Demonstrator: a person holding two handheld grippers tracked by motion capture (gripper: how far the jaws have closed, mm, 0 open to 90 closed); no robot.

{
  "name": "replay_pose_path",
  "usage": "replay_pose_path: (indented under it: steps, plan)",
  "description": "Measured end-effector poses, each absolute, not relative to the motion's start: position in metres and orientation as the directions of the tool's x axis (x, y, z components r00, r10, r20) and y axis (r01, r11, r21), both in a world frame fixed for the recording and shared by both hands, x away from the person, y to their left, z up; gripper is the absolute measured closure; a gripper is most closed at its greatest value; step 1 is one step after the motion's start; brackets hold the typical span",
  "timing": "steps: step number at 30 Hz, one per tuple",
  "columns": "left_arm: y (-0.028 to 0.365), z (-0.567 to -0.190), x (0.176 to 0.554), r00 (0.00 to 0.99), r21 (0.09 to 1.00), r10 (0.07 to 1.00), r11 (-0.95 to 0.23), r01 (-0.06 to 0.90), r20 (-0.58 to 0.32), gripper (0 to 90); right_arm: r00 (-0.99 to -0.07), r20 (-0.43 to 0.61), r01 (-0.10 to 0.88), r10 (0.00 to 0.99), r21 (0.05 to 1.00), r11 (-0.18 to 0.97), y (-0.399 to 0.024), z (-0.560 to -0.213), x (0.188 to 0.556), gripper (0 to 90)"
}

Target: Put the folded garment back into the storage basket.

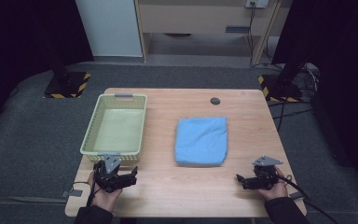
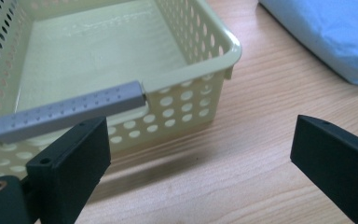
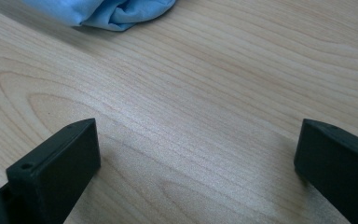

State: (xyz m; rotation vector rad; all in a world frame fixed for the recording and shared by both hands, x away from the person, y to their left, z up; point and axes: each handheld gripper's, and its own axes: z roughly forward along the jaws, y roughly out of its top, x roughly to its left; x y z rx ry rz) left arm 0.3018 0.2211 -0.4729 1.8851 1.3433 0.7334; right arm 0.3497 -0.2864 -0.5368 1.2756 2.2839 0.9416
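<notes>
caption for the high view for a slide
Folded light-blue cloth beside pale-yellow perforated plastic basket on wooden table.

the folded cloth (image 1: 201, 140) was plain sky blue, with no print on it. the perforated plastic basket (image 1: 115, 127) was pale yellow, its walls dotted with rows of round holes, and each of its handle strips (image 2: 70, 111) was grey and pricked with tiny dots. the wooden table (image 1: 186, 186) was a light honey tone streaked with wavy grain. the left gripper (image 1: 129, 176) and the right gripper (image 1: 240, 179) were matt black, topped with grey plates.
</notes>
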Motion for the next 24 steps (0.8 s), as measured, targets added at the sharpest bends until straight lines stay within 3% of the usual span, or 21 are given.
replay_pose_path:
  steps: [24]
  plan:
    - [0.198, -0.433, 0.329, 0.356, 0.872, 0.934, -0.169, 0.460, -0.007, 3.2, -0.524, 0.012, 0.609, 0.851, 0.704, 0.365, -0.286, -0.537, 0.350, 0.3]
